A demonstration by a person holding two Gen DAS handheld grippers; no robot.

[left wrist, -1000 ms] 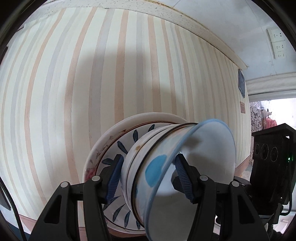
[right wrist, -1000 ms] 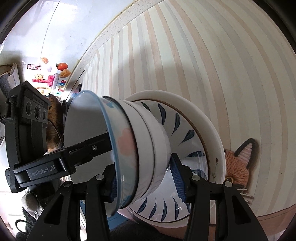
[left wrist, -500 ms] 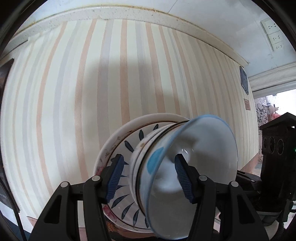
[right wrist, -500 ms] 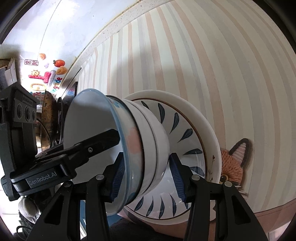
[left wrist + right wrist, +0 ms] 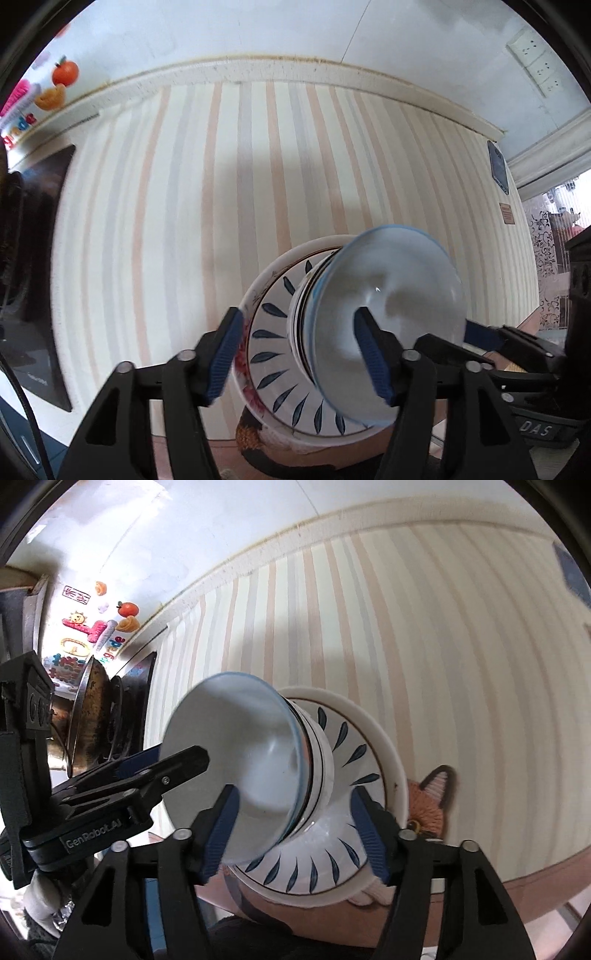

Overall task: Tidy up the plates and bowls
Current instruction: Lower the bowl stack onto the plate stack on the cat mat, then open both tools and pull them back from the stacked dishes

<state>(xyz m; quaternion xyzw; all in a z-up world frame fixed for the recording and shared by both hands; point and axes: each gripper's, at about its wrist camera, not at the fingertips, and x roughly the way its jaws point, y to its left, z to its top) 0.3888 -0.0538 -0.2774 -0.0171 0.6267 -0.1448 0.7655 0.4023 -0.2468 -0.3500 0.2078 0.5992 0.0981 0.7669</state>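
Fox mat (image 5: 430,797) beside stacked bowls (image 5: 258,771) shows only in right view.

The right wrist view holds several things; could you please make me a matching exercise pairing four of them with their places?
Things:
1 blue-rimmed bowl
2 leaf-patterned plate
3 fox mat
4 wok

Places:
A far left of the view
B uppermost in the pile
C partly hidden behind the plate's right edge
D below the bowl, its leaves showing around it

Pairs: 1-B, 2-D, 3-C, 4-A.
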